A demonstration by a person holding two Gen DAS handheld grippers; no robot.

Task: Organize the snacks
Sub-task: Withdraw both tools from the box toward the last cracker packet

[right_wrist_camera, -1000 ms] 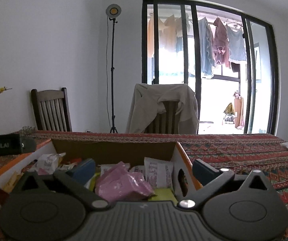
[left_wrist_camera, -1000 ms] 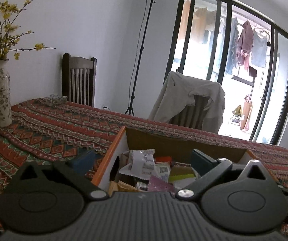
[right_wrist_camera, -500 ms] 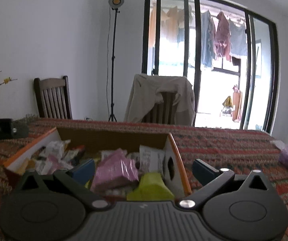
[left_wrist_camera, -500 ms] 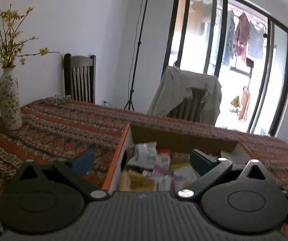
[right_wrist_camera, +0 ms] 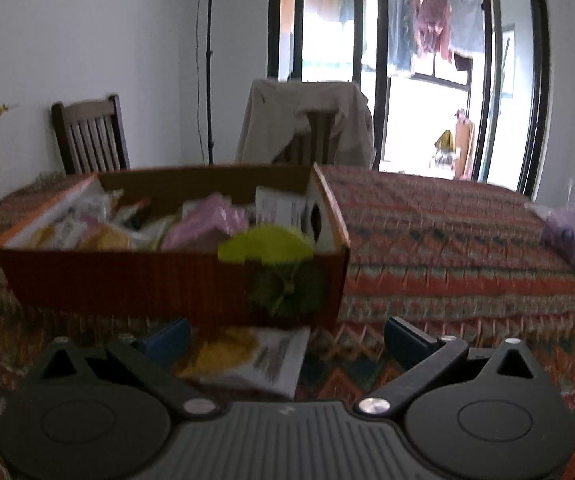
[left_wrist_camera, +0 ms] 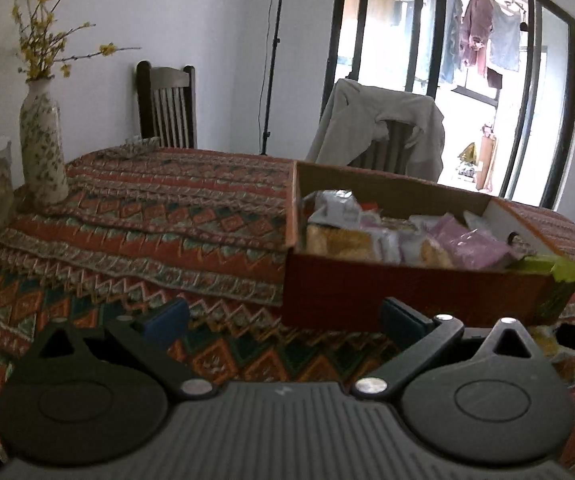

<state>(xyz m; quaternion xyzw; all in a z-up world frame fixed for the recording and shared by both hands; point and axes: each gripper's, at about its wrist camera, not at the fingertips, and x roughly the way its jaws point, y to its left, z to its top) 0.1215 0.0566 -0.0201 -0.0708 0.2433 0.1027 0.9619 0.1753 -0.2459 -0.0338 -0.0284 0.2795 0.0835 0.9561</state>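
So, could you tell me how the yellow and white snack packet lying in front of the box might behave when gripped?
The snack packet lies flat and thin on the tablecloth, so it is probably light and floppy. Its film looks smooth, possibly slippery; blur limits certainty.

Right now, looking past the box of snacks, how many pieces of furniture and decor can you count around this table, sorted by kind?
Wooden chairs: 2 – a bare one and one draped with a beige jacket.
Flower vases: 1, holding yellow blossoms.
Tall light stands: 1.
Total: 4.
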